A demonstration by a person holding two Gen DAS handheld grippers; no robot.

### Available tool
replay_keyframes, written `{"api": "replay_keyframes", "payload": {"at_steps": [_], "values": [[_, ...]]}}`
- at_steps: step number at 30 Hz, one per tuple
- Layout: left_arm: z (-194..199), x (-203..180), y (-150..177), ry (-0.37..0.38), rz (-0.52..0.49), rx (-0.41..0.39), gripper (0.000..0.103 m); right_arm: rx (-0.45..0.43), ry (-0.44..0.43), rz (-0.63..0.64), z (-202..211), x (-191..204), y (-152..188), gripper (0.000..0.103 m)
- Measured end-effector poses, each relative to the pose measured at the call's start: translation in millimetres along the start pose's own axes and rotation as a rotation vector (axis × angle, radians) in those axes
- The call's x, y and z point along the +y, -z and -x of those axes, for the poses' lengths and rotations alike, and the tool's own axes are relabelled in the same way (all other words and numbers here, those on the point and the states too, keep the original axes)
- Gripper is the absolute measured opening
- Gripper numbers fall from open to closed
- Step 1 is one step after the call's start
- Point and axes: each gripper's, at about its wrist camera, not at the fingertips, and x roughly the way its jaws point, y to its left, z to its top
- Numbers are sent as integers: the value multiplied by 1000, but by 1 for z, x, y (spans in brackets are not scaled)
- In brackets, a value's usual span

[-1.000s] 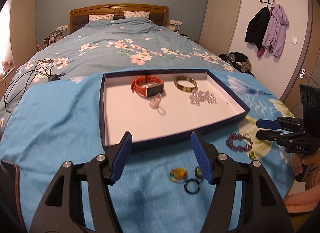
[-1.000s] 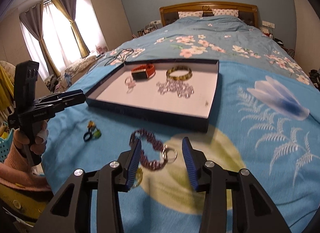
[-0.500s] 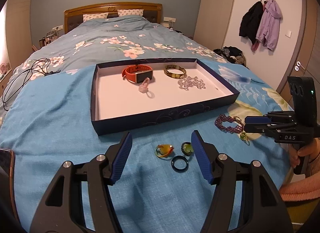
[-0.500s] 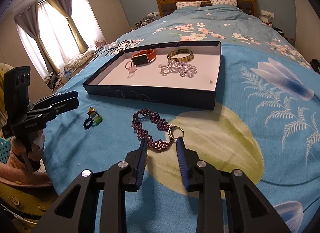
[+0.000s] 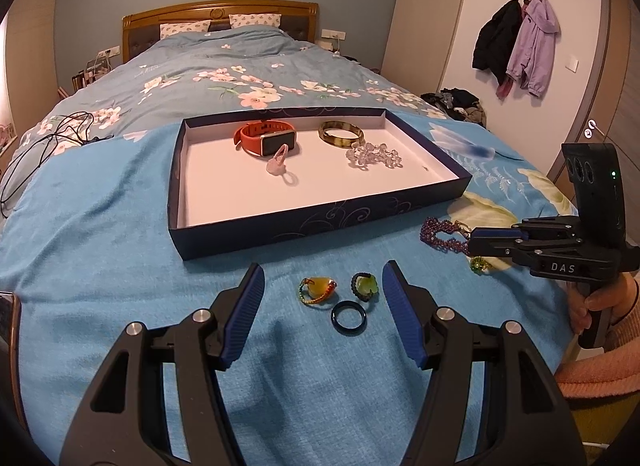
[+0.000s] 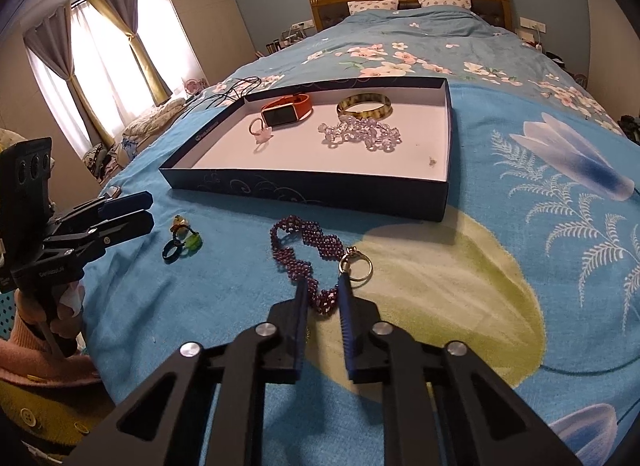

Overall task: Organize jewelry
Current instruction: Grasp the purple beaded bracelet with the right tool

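A dark blue tray (image 5: 320,221) lies on the blue bedspread; it holds an orange watch (image 5: 266,138), a mottled bangle (image 5: 341,133), a clear bead bracelet (image 5: 374,154) and a pink ring (image 5: 280,163). My left gripper (image 5: 323,286) is open above three rings: a yellow one (image 5: 318,290), a green one (image 5: 365,286) and a black one (image 5: 348,318). My right gripper (image 6: 323,292) has closed on the near end of a purple beaded bracelet (image 6: 306,248), whose metal keyring (image 6: 357,265) lies beside the right finger. A small green trinket (image 5: 479,264) lies under the right gripper.
The tray also shows in the right wrist view (image 6: 304,189). A black cable (image 5: 48,137) lies on the floral duvet at far left. The headboard (image 5: 220,15) is at the back. Coats (image 5: 516,41) hang on the right wall.
My right gripper's jaws have narrowed from wide open until they grip the purple bracelet's near end. My left gripper has drawn back from the tray, so the three rings now lie between its fingers.
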Motion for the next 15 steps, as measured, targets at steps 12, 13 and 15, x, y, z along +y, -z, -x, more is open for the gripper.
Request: {"api": "replay_keyframes", "payload": {"at_steps": [12,13,15], "values": [[2,-3,2,20,-19,1,60,-100,-111,-16,24,6,-13,6],[2,-4,3,21,-24,2,60,-106,-121,-19,26,6,-15,6],[1,-6,4,26,-32,7,59,-120,-122,-19,29,5,-18,6]]}}
